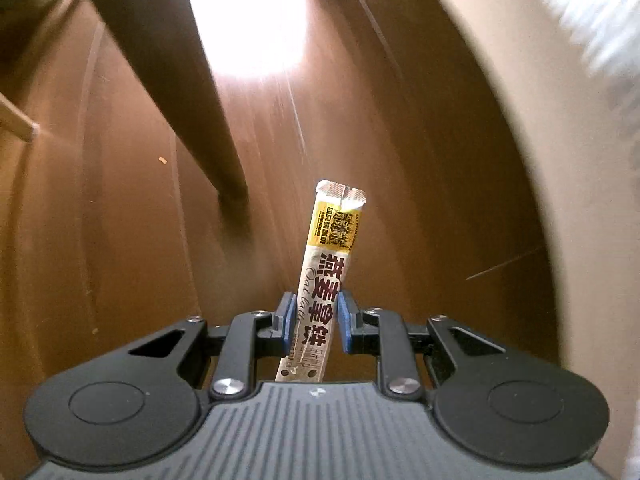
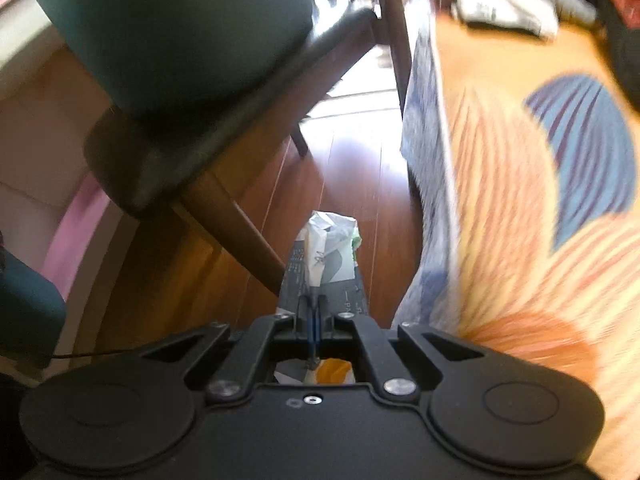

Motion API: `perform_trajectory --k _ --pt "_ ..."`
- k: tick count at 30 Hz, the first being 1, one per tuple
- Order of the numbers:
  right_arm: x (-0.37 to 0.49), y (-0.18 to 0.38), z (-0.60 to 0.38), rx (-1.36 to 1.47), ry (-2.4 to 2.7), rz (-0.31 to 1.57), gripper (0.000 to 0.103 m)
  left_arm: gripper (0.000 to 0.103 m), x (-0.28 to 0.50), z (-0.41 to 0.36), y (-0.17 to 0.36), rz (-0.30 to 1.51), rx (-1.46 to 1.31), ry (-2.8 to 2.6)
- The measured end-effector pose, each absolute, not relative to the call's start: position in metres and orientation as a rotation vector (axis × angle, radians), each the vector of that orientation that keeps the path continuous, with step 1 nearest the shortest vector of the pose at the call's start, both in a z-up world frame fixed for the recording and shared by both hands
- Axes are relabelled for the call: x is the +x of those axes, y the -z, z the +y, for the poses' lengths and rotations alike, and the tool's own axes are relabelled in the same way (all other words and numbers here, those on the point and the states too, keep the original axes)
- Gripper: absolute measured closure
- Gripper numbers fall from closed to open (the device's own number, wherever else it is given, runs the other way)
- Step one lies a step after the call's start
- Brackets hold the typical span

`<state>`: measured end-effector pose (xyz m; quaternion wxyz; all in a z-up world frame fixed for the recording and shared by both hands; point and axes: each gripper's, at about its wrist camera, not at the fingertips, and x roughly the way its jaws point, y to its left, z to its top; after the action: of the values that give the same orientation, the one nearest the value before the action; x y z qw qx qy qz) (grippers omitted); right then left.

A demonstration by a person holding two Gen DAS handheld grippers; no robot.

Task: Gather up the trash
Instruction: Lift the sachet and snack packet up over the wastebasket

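In the left wrist view my left gripper (image 1: 314, 322) is shut on a long white and yellow oat latte sachet (image 1: 328, 264), which stands up between the blue pads (image 1: 289, 320) above the wooden floor (image 1: 120, 240). In the right wrist view my right gripper (image 2: 314, 316) is shut on a crumpled grey and white paper wrapper (image 2: 326, 254), held above the wooden floor (image 2: 224, 288). A bit of orange wrapper shows behind the fingers, low in the gripper.
A dark chair leg (image 1: 180, 92) slants down to the floor left of the sachet. A pale curved surface (image 1: 540, 100) fills the right. A green padded chair (image 2: 168, 32) with dark legs stands left; a table with an orange patterned cloth (image 2: 520, 200) is right.
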<state>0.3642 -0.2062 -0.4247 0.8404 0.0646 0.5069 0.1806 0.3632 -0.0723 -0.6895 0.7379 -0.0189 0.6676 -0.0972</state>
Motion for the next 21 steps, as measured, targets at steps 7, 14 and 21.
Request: perform_trajectory --k 7,14,21 --pt "0.354 0.304 -0.221 0.121 -0.367 1.017 0.102 0.082 0.382 -0.069 0.516 1.353 -0.13 0.173" --pt "0.354 0.174 -0.22 0.068 -0.382 0.909 0.102 0.082 0.393 -0.059 0.34 1.246 -0.18 0.161" --pt "0.374 0.068 -0.208 0.055 -0.442 0.794 0.102 0.082 0.391 -0.055 0.199 1.15 -0.114 0.206"
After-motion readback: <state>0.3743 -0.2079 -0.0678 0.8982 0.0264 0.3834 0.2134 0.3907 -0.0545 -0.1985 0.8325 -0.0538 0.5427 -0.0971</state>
